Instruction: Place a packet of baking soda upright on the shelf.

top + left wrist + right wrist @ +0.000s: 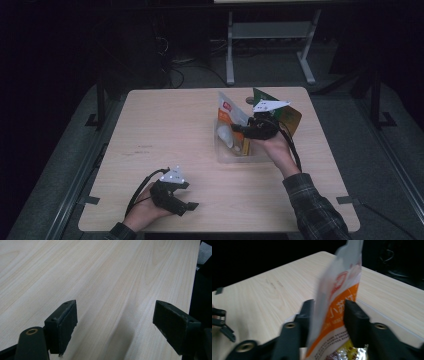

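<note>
Wooden table (165, 125): right tool (328, 315) straddles orange pouch (342, 290).

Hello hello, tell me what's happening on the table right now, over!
Left gripper open, resting low on wooden table. Right gripper around upright white-and-orange snack pouch in clear plastic tray, jaws slack. Nothing in the way.

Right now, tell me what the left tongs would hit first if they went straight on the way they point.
Most likely the bare wooden table. The left tongs stand open with nothing between them and tilt down toward the tabletop; in their own view nothing else lies ahead. The high view puts them low over the near edge, though the depth is unclear.
</note>
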Motion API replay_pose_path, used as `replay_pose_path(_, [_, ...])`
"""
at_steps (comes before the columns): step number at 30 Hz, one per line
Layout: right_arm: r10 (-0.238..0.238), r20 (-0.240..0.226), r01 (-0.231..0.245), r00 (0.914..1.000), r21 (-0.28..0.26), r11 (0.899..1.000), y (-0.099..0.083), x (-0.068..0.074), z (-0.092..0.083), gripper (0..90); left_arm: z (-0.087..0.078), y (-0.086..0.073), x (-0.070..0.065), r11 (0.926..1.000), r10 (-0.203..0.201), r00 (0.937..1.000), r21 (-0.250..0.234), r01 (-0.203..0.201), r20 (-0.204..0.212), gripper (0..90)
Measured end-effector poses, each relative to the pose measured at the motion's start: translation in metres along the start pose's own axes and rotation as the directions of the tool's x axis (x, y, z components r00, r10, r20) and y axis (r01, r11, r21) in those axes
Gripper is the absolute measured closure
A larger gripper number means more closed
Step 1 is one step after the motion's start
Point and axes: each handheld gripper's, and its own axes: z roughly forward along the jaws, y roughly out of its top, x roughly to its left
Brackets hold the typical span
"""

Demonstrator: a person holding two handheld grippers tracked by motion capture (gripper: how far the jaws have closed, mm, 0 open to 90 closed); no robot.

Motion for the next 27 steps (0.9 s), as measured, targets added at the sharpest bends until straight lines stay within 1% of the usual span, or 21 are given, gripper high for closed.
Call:
replay_pose_path(1, [0.000, 0.018, 0.000, 0.9998, 0.003, 1.000, 0.000, 0.000, 0.000, 47.6, 0.000, 0.000, 0.000, 1.0000, 0.001, 1.0000, 0.001, -0.001, 0.000, 19.1])
replay_pose_path(3, [0.003, 0.038, -0.003, 0.9993, 0.009, 1.000, 0.000, 0.001, -0.001, 41.4, 0.000, 0.000, 0.000, 1.0000, 0.000, 1.0000, 0.002, 0.000, 0.002, 18.9])
replay_pose_path(5, [0.011, 0.033, -0.012, 0.9994, 0.013, 1.000, 0.000, 0.001, -0.001, 36.9, 0.000, 0.000, 0.000, 1.0000, 0.002, 1.0000, 0.003, -0.002, 0.002, 18.8])
replay_pose_path(7, [0.011, 0.034, -0.011, 0.9993, 0.009, 1.000, 0.000, 0.002, -0.002, 30.4, 0.000, 0.000, 0.000, 1.0000, 0.008, 1.0000, 0.005, -0.008, 0.002, 18.6])
replay_pose_path(9, [-0.016, 0.051, 0.016, 0.9986, 0.004, 1.000, 0.000, 0.003, -0.003, 27.0, 0.000, 0.000, 0.000, 0.9999, 0.009, 1.0000, 0.008, -0.009, 0.002, 18.6])
replay_pose_path(13, [-0.020, 0.052, 0.018, 0.9985, 0.024, 1.000, 0.000, 0.005, -0.006, 24.7, 0.000, 0.000, 0.000, 0.9999, 0.009, 1.0000, 0.006, -0.009, 0.004, 18.5])
replay_pose_path(16, [-0.013, 0.052, 0.012, 0.9986, 0.030, 0.999, 0.000, 0.008, -0.010, 23.8, 0.000, 0.000, 0.000, 0.9999, 0.013, 0.9999, 0.008, -0.013, 0.004, 18.6])
replay_pose_path(20, [-0.025, 0.057, 0.023, 0.9980, 0.032, 0.999, 0.000, 0.011, -0.017, 23.6, 0.000, 0.001, 0.000, 0.9998, 0.019, 0.9998, 0.010, -0.019, 0.003, 18.5])
replay_pose_path(21, [-0.027, 0.059, 0.025, 0.9979, 0.025, 0.999, -0.002, 0.013, -0.020, 23.6, 0.000, 0.001, 0.000, 0.9998, 0.017, 0.9998, 0.008, -0.018, 0.004, 18.5])
replay_pose_path(23, [-0.028, 0.057, 0.026, 0.9980, 0.029, 0.999, -0.005, 0.015, -0.024, 23.5, 0.000, 0.001, -0.001, 0.9998, 0.020, 0.9998, 0.007, -0.020, 0.004, 18.5])
replay_pose_path(24, [-0.038, 0.054, 0.037, 0.9978, 0.029, 0.999, -0.007, 0.016, -0.027, 23.5, 0.000, 0.001, -0.001, 0.9998, 0.016, 0.9998, 0.007, -0.016, 0.008, 18.5])
replay_pose_path(27, [-0.052, 0.045, 0.051, 0.9976, 0.035, 0.998, -0.012, 0.020, -0.035, 22.2, -0.001, 0.001, -0.001, 0.9995, 0.031, 0.9995, 0.003, -0.031, 0.000, 18.3])
